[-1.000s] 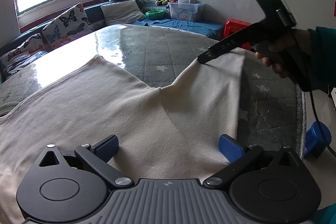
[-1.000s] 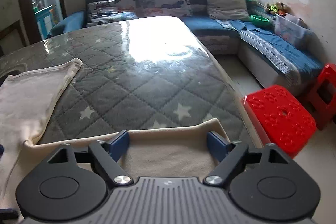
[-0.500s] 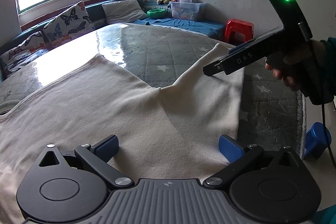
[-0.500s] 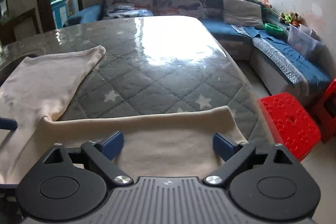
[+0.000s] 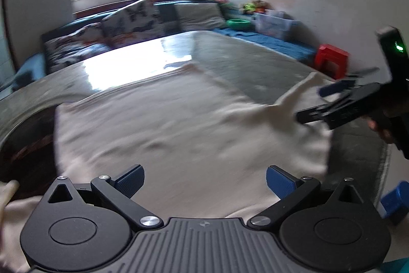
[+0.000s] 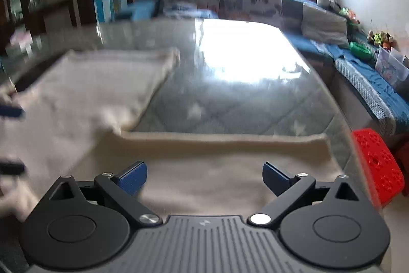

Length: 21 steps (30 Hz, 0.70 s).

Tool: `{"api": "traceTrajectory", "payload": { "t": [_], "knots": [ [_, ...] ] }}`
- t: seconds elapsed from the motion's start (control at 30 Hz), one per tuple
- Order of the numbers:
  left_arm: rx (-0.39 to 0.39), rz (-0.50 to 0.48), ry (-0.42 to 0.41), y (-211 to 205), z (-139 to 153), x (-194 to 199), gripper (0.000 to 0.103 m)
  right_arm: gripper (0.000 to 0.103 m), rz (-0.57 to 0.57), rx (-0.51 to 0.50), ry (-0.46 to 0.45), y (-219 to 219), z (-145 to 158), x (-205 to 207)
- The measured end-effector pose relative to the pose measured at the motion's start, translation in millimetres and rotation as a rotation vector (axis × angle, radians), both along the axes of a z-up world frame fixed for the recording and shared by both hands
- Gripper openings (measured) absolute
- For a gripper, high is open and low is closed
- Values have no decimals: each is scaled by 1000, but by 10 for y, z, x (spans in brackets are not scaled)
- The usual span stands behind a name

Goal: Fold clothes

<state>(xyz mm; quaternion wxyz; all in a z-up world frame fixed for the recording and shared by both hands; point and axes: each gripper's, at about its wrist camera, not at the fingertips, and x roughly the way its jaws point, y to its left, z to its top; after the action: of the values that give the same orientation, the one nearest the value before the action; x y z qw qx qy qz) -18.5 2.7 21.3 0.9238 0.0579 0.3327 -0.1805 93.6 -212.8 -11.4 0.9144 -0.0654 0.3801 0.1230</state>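
Observation:
A beige garment [image 5: 179, 124] lies spread on the grey quilted table; both views are motion-blurred. My left gripper [image 5: 204, 177] is open and empty, above the garment's near part. My right gripper [image 6: 204, 177] is open and empty over the garment's sleeve [image 6: 217, 165], which stretches across the near table edge. In the left wrist view the right gripper [image 5: 319, 104] shows at the right, just above the sleeve [image 5: 294, 101]. The garment's body [image 6: 84, 94] lies to the left in the right wrist view.
The quilted table [image 6: 242, 99] has a glossy cover with window glare. A red stool [image 6: 375, 165] stands off its right edge. A sofa with cushions [image 6: 230, 1] and a blue mat with toys and a bin [image 5: 271, 24] line the walls.
Both grippers have pulled back and up from the garment and swung left, so more of the table shows. The right gripper has drawn back from the sleeve's far end towards the near edge.

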Motion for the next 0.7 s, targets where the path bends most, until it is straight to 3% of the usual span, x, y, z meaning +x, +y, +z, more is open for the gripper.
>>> {"api": "traceTrajectory", "payload": {
  "t": [0.13, 0.3, 0.53, 0.7],
  "knots": [
    [-16, 110, -12, 398, 42, -53, 103, 99, 47, -2, -29, 154, 154, -25],
    [-28, 242, -8, 825, 71, -37, 103, 101, 229, -10, -57, 678, 381, 41],
    [-37, 371, 30, 1346, -35, -45, 103, 102, 486, -39, -43, 1666, 370, 105],
    [-38, 442, 54, 1595, -124, -56, 103, 103, 600, -37, -34, 2156, 293, 29]
  ]
}}
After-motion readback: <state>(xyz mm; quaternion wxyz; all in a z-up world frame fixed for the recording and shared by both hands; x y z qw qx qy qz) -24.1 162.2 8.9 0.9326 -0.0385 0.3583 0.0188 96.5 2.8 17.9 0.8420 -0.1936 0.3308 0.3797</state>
